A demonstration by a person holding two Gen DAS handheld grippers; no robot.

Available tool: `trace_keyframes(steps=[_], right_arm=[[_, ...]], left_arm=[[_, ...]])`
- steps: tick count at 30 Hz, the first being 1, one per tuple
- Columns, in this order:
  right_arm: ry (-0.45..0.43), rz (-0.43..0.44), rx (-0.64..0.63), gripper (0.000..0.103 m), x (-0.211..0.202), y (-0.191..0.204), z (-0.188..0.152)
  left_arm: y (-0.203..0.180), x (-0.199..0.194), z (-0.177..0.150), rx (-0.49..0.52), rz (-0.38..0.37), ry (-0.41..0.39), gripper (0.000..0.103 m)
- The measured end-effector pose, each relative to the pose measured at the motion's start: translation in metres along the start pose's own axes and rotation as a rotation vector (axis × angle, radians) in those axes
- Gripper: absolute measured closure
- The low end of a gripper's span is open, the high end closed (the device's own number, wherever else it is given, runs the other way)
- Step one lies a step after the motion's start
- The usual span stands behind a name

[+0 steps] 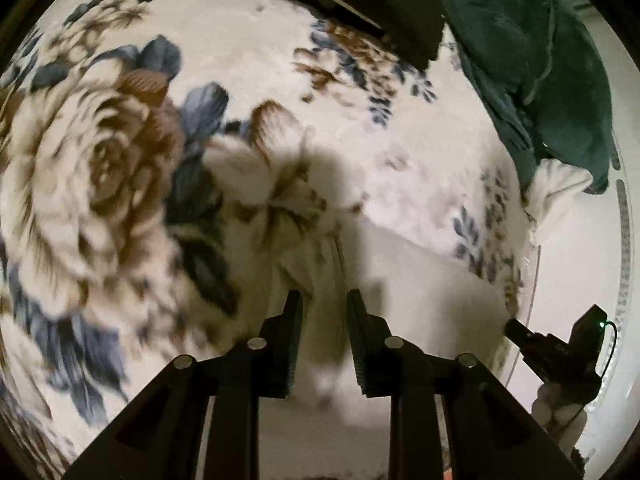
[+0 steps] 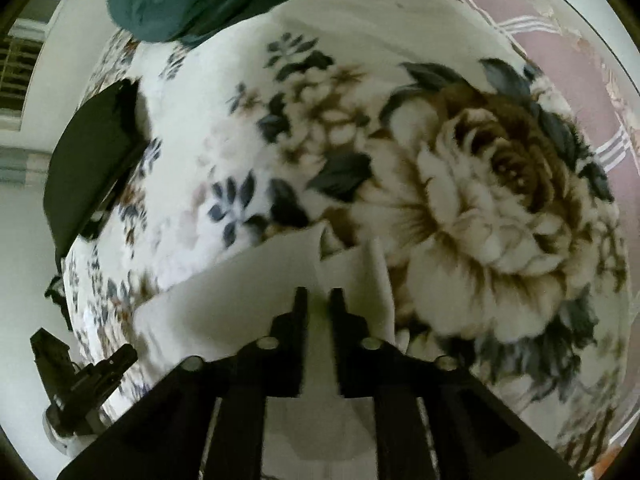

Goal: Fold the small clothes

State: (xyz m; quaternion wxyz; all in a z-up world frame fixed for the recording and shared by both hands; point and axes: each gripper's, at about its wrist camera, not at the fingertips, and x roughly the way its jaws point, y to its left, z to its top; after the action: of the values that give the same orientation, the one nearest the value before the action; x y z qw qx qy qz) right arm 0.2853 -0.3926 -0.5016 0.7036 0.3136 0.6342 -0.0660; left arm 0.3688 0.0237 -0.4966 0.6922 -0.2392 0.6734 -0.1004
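no readable text, labels, or numbers

You are working in dim, warm light; a soft shadow is falling across the floral blanket [image 1: 248, 80] in your left view. Motion blur is smearing the print, and fisheye distortion is bending both frames' dark edges.

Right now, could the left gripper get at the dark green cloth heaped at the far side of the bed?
Probably not at once: the left gripper is closed on the white garment, and the green cloth lies well beyond it across the floral blanket.
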Motion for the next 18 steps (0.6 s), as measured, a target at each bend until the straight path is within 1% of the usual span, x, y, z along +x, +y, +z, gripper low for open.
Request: trace_keyframes(steps=[2, 4, 7, 8, 9, 10, 11, 12, 13, 15, 16, 17, 18], right_arm=[[0.0, 0.009, -0.002, 0.067, -0.006, 0.0, -0.01], [0.023, 0.007, -0.021, 0.067, -0.005, -0.001, -0.025], [0.075, -0.065, -0.055, 0.067, 0.006, -0.006, -0.045], [0.088, -0.107, -0.061, 0.067, 0.011, -0.011, -0.051], [0.092, -0.137, -0.063, 0.067, 0.014, -0.016, -0.054], [0.098, -0.156, -0.057, 0.067, 0.017, -0.023, -0.057], [0.108, -0.157, -0.043, 0.067, 0.019, -0.03, -0.059], [0.119, -0.148, -0.03, 0.067, 0.02, -0.035, -0.059], [0.12, -0.13, -0.019, 0.067, 0.018, -0.039, -0.059], [0.108, -0.084, -0.008, 0.067, 0.01, -0.042, -0.057], [0.1, -0.061, -0.005, 0.067, 0.007, -0.044, -0.055], [0.093, -0.037, -0.001, 0.059, 0.004, -0.046, -0.053], [0.089, -0.007, 0.003, 0.046, 0.001, -0.048, -0.05]], left_arm=[[-0.005, 0.0, -0.014, 0.0, -0.014, 0.015, 0.082], [-0.013, 0.013, -0.028, 0.03, 0.023, 0.049, 0.082], [-0.015, 0.035, -0.05, 0.109, 0.182, 0.084, 0.082], [-0.011, 0.04, -0.057, 0.125, 0.236, 0.099, 0.082], [-0.003, 0.044, -0.062, 0.122, 0.265, 0.117, 0.082], [0.005, 0.044, -0.065, 0.11, 0.275, 0.128, 0.082], [0.014, 0.042, -0.066, 0.089, 0.282, 0.135, 0.082], [0.019, 0.038, -0.066, 0.075, 0.274, 0.136, 0.082], [0.025, 0.03, -0.065, 0.052, 0.246, 0.129, 0.082], [0.033, 0.012, -0.06, 0.006, 0.173, 0.092, 0.082], [0.036, 0.003, -0.057, -0.014, 0.121, 0.07, 0.082], [0.039, -0.008, -0.053, -0.042, 0.03, 0.036, 0.081], [0.042, -0.012, -0.049, -0.061, -0.04, 0.017, 0.076]])
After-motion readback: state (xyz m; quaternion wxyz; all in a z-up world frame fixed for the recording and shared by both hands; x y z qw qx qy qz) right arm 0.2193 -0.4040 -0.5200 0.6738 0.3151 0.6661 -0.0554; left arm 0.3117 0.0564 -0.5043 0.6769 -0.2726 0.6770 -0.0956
